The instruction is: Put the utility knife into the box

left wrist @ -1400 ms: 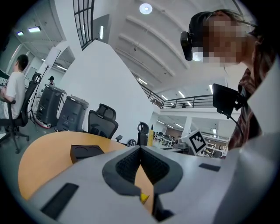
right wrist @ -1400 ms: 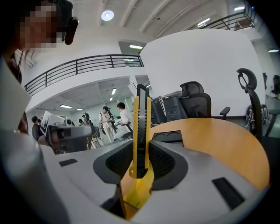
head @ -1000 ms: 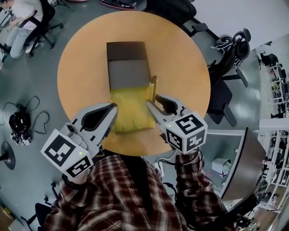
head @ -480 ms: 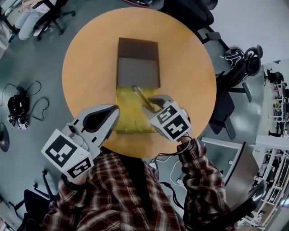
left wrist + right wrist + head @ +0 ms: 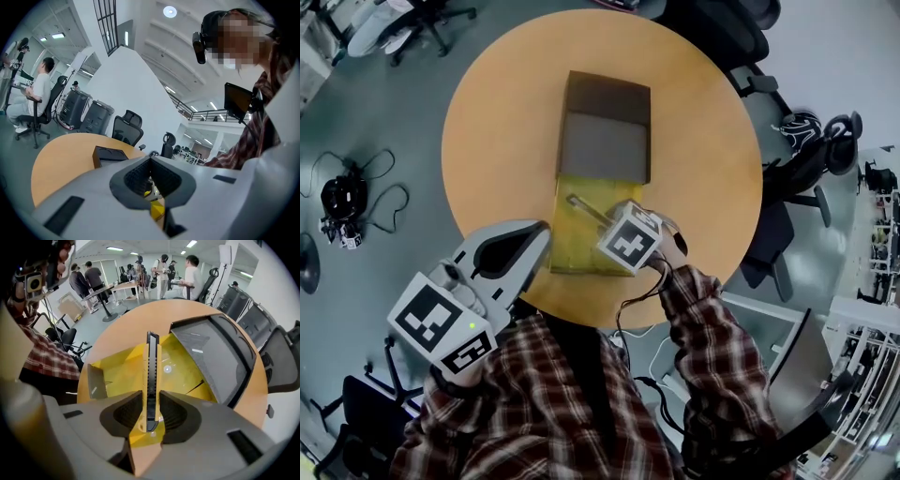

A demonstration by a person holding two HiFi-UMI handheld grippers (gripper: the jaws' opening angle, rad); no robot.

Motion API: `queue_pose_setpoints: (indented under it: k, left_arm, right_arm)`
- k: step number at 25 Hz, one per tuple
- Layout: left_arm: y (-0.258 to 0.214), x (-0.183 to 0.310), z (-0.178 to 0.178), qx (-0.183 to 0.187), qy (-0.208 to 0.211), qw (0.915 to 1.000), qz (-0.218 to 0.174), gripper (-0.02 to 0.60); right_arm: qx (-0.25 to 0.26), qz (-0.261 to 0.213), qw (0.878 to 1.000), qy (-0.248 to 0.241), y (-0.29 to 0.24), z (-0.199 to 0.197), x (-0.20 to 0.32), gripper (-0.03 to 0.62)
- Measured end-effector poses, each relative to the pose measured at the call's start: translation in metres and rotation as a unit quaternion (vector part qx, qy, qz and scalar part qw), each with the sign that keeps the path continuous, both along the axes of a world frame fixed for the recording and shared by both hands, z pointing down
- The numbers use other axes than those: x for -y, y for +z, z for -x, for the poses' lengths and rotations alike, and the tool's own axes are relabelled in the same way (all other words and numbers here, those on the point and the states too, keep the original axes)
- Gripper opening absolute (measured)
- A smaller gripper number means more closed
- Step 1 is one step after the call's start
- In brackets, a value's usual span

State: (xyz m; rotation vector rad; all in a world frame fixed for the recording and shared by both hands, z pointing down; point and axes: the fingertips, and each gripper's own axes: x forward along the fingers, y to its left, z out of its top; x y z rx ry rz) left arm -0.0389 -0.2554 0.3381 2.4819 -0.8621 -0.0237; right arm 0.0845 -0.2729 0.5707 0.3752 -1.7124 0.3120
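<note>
Jutting from the right gripper [image 5: 150, 405], slim yellow utility knife [image 5: 152, 366], black-ridged spine

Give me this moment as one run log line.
right gripper: shut on utility knife | position: over open box | left gripper: shut, empty

Left tongs [image 5: 151, 161] closed, hanging back; right tongs [image 5: 151, 411] reach forward, clamping utility knife [image 5: 151, 371].

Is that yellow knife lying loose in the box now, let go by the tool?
No: the right gripper has its jaws clamped on the utility knife, holding it over the open yellow box.
</note>
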Motion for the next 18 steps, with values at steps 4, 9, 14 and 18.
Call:
queue_pose_setpoints:
  k: [4,9,14,18]
  left_arm:
    - [0.003,-0.003,0.004,0.001,-0.007,1.0000,0.004,0.010]
    - [0.005,-0.006,0.005,0.002,-0.011,0.9999,0.005,0.010]
    - [0.005,-0.009,0.005,0.003,-0.014,0.9999,0.007,0.011]
    - [0.007,-0.011,0.007,0.003,-0.020,0.9998,0.007,0.011]
  right_arm:
    - [-0.038,0.021,0.999,-0.009,0.024,-0.006,-0.002,0.123]
    - [-0.062,0.033,0.997,-0.020,0.039,-0.010,-0.005,0.123]
    - [-0.077,0.041,0.996,-0.029,0.050,-0.009,-0.009,0.123]
    - [-0.072,0.038,0.996,-0.030,0.052,-0.008,-0.010,0.123]
